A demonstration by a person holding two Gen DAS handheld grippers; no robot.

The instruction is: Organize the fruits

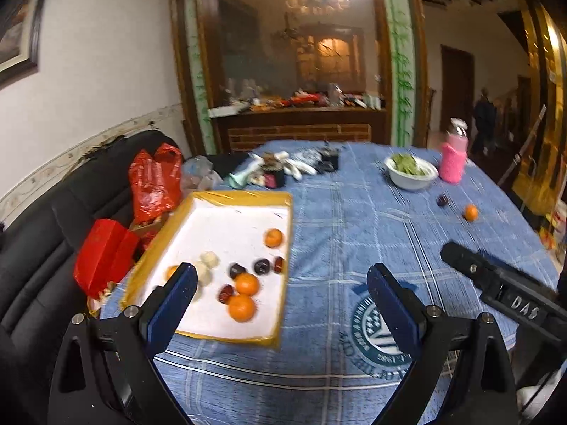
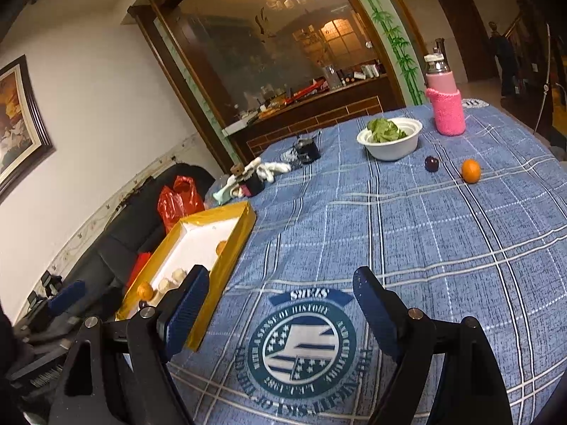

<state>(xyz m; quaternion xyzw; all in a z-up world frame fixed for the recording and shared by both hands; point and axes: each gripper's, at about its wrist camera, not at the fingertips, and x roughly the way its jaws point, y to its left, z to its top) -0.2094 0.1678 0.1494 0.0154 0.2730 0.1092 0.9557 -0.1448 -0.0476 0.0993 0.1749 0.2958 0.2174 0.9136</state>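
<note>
A yellow-rimmed white tray (image 1: 241, 196) holds several fruits: oranges (image 1: 242, 307), dark red-purple fruits (image 1: 261, 266) and pale round ones (image 1: 209, 259). My left gripper (image 1: 281, 279) hangs open and empty above the tray's near right corner. One loose orange (image 2: 470, 170) and one dark plum (image 2: 431, 163) lie on the blue checked cloth at the far right; both also show in the left wrist view, the orange (image 1: 470, 212) and the plum (image 1: 442, 200). My right gripper (image 2: 281, 279) is open and empty above the round emblem, well short of them. The tray (image 2: 230, 244) is to its left.
A white bowl of greens (image 2: 389, 141) and a pink-sleeved bottle (image 2: 445, 106) stand behind the loose fruits. Small clutter (image 2: 262, 173) sits at the table's far edge. Red bags (image 1: 152, 180) rest on a black sofa left of the tray.
</note>
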